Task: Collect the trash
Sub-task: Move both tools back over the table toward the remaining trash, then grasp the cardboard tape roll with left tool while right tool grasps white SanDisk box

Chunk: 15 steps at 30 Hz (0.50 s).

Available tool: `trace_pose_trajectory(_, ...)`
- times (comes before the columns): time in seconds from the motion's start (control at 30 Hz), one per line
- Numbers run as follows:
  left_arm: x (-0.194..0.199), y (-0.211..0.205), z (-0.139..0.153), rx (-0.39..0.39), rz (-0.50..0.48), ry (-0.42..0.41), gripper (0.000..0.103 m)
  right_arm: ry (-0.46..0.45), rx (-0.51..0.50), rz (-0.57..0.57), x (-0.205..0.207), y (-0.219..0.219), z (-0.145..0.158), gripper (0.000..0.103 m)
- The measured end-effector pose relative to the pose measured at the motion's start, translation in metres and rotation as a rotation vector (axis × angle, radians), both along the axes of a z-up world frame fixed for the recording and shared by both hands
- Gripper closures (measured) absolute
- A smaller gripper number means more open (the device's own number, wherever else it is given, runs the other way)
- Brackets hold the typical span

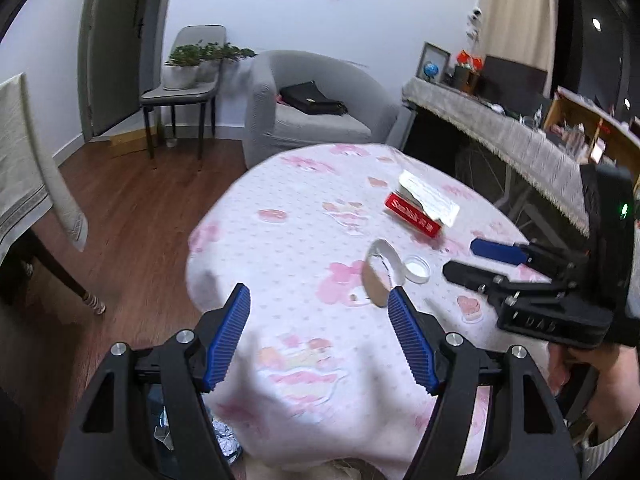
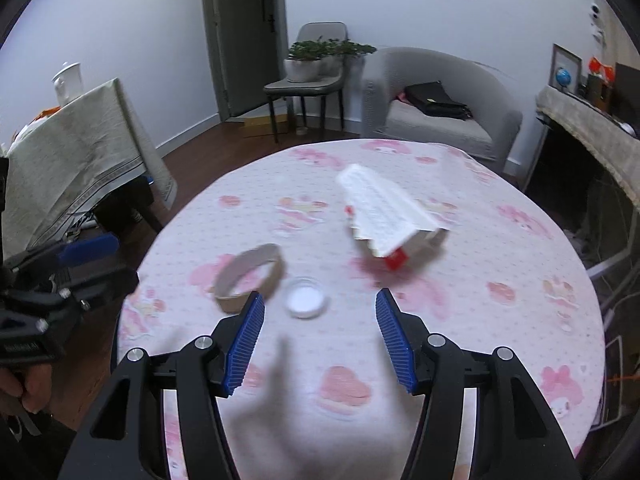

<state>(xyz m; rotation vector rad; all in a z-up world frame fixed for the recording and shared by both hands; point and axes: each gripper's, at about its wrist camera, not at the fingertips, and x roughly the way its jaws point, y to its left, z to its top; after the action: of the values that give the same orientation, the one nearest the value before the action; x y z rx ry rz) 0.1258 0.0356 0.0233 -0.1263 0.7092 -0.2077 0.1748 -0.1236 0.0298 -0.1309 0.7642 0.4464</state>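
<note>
On the round table with the pink flowered cloth (image 2: 520, 280) lie three bits of trash: an empty cardboard tape ring (image 2: 250, 276) (image 1: 380, 276), a small white lid (image 2: 306, 298) (image 1: 417, 268) and a torn red and white packet (image 2: 388, 220) (image 1: 420, 208). My right gripper (image 2: 320, 306) is open, hovering just short of the lid, with the ring at its left fingertip. My left gripper (image 1: 318, 300) is open above the table's near left part, its right fingertip just in front of the ring. Nothing is between either pair of fingers.
A grey armchair (image 2: 440, 108) with a black bag stands behind the table. A chair holding potted plants (image 2: 316, 60) is by the door. A cloth-covered table (image 2: 76, 152) stands at the left, a long sideboard (image 1: 500, 128) at the right. Crumpled foil (image 1: 226, 436) lies below the table edge.
</note>
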Motion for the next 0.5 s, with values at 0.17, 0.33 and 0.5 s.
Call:
trace_pose_trajectory(0.17, 0.017, -0.026, -0.015, 0.031, -0.055, 0.029, 0.031, 0.010, 0.021, -0.030, 0.012, -0.018, 0.000, 0.044)
trace_pose_trajectory(0.33, 0.032, -0.043, -0.029, 0.034, -0.092, 0.062, 0.036, 0.039, 0.062, -0.050, 0.023, -0.035, -0.002, 0.044)
trace_pose_trajectory(0.5, 0.048, -0.052, -0.036, 0.057, -0.099, 0.081, 0.039, 0.084, 0.120, -0.047, 0.035, -0.049, -0.009, 0.044)
